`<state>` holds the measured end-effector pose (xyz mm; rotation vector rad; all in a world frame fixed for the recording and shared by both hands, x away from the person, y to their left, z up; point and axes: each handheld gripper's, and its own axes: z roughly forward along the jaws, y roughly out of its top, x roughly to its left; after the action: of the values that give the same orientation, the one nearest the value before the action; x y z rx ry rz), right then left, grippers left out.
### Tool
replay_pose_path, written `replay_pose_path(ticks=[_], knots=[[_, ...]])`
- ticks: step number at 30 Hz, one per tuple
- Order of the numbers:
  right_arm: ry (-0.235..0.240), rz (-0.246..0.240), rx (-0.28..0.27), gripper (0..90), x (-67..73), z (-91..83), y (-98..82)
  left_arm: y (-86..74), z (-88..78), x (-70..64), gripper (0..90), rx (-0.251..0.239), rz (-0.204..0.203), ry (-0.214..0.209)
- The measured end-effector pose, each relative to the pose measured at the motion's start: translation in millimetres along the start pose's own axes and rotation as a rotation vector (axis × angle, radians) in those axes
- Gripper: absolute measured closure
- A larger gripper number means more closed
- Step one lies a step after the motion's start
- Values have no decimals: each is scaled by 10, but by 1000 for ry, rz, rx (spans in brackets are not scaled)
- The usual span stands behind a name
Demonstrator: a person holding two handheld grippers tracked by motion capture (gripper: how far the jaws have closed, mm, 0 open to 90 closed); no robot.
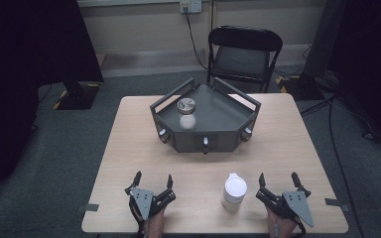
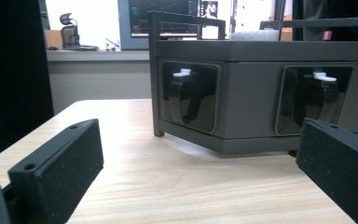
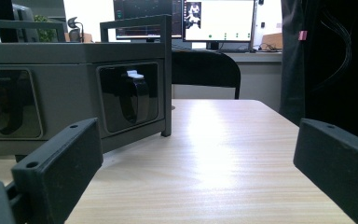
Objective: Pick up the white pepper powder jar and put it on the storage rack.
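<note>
The left gripper (image 1: 153,180) rests at the near edge of the wooden table (image 1: 129,144) with its jaws spread wide and nothing between them; its own view shows bare tabletop in the gap. The right gripper (image 1: 278,180) sits near the same edge, jaws equally wide and empty. Just beside the right gripper's inner finger, between the two grippers, stands a white lidded container (image 1: 234,192), upright and apart from both. Farther ahead of the fingers, mid-table, is a dark grey angled tray (image 1: 228,119) with railings and three knobbed recesses along its front faces. Inside it, toward the left gripper's side, lie a round metal tin (image 1: 186,105) and a whitish ball (image 1: 187,121) just beside it. Beyond the table stands a black folding chair (image 1: 243,54)
</note>
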<state>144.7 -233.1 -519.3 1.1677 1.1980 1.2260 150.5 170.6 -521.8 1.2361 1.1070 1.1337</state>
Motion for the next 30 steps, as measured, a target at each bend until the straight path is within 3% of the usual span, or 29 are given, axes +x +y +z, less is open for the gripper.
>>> replay_pose_path(ticks=[12,18,24,30], knots=[[53,17,13,0,-102,12,26,3,3,2,2,1,-1,-1],[61,-1,2,0,-98,-27,80,3,3,-7,1,1,-1,6],[79,10,-65,0,-90,-144,248,3,3,-9,1,1,-1,7],[132,33,-113,0,-22,-228,432,3,3,-15,1,1,-1,11]])
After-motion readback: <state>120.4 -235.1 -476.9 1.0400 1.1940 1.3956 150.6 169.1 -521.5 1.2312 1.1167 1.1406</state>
